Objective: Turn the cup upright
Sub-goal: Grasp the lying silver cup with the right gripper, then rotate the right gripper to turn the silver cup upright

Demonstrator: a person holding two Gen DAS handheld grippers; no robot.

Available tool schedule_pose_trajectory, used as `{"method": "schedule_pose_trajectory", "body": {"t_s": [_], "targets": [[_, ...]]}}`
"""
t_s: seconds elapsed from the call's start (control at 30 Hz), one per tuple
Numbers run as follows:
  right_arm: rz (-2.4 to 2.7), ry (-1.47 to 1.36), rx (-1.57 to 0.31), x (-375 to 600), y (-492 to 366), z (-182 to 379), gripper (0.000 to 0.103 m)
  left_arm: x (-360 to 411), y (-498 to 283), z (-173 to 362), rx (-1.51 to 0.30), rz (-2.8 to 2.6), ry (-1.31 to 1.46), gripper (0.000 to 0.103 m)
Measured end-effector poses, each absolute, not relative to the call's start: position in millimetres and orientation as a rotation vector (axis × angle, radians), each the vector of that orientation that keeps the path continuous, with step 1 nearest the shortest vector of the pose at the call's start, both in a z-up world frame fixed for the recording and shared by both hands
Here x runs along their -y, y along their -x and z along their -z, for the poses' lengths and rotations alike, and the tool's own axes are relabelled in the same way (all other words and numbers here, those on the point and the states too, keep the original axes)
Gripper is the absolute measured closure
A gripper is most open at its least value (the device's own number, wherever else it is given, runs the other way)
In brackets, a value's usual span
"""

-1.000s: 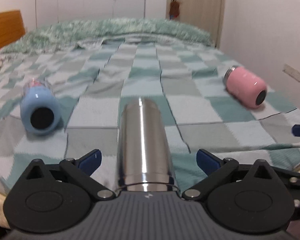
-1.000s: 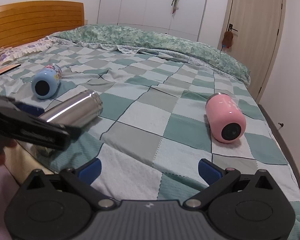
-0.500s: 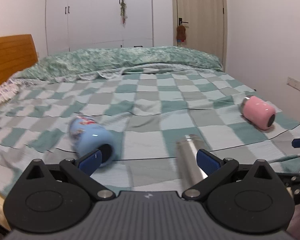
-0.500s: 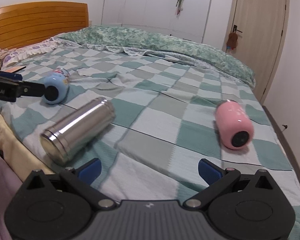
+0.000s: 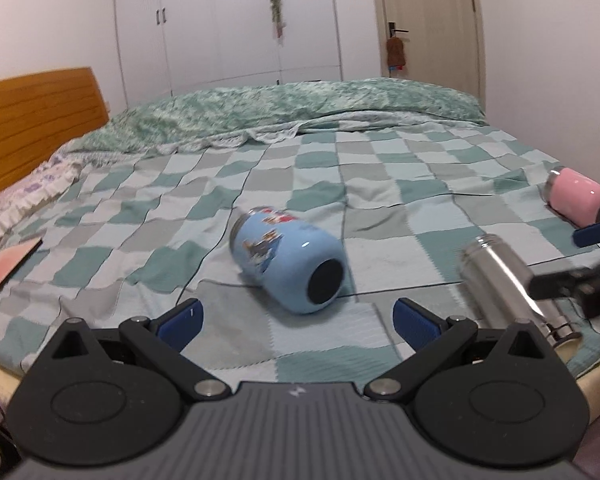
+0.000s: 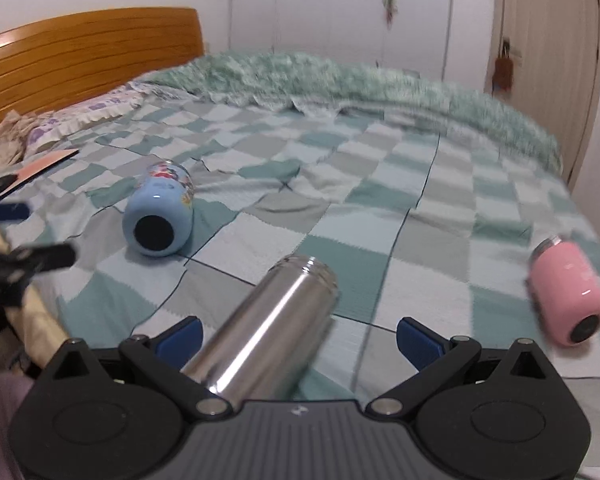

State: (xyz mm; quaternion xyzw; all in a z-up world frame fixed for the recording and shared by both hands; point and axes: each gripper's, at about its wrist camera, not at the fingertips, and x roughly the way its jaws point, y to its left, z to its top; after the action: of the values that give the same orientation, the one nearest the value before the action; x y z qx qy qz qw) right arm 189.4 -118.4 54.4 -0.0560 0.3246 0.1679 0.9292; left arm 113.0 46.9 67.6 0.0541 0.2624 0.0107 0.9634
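Right tongs (image 6: 298, 334) are being held spread wide, straddling the near end of the steel cup (image 6: 268, 328) without touching it; left tongs (image 5: 296, 318) are likewise being kept spread, pinching nothing, aimed at the blue cup (image 5: 286, 258).

The steel cup is lying on its side near the bed's front edge, threaded open mouth pointing away from the right tongs, closed base toward them. It is being judged as stiff, fairly light if empty, and slippery: polished metal, round, likely to roll or slide in a loose pinch. A hold across the body near the middle or base is being judged best, squeezed across the diameter, then tipped so the mouth ends up on top.

The blue cup is lying on its side just beyond, dark end facing the cameras, printed cartoon on its wall. The pink cup (image 6: 566, 290) is lying well apart at the right side of the bed, also on its side.

The bed (image 5: 380, 184), covered in a checked green quilt, is being judged soft and uneven, so an upright cup may be left tilting. A wooden headboard (image 6: 88, 60), white wardrobe (image 5: 228, 20) and door (image 5: 428, 20) are being seen behind.
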Motion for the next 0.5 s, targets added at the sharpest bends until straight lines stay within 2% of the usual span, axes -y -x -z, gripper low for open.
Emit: {"method": "schedule_pose_trajectory", "body": {"t_s": [0.23, 0.33, 0.37, 0.4, 0.5], "targets": [[-0.254, -0.165, -0.881, 117.4, -263.0, -21.5, 0.002, -69.4, -116.8, -57.3, -0.551, -0.049, -0.049, 0.000], [-0.272, -0.239, -0.952, 118.3, -275.2, -9.3, 0.015, -75.2, -112.5, -56.0, -0.544, -0.048, -0.031, 0.000], [-0.267, -0.243, -0.964, 118.3, -276.2, -7.4, 0.031, -76.6, -112.0, -55.7, -0.545, -0.049, -0.025, 0.000], [-0.275, -0.249, -0.958, 119.0, -274.6, -8.4, 0.037, -78.2, -111.1, -55.4, -0.544, -0.050, -0.018, 0.000], [-0.312, -0.273, -0.919, 123.0, -262.5, -16.8, 0.037, -81.4, -108.4, -55.8, -0.538, -0.049, 0.000, 0.000]]}}
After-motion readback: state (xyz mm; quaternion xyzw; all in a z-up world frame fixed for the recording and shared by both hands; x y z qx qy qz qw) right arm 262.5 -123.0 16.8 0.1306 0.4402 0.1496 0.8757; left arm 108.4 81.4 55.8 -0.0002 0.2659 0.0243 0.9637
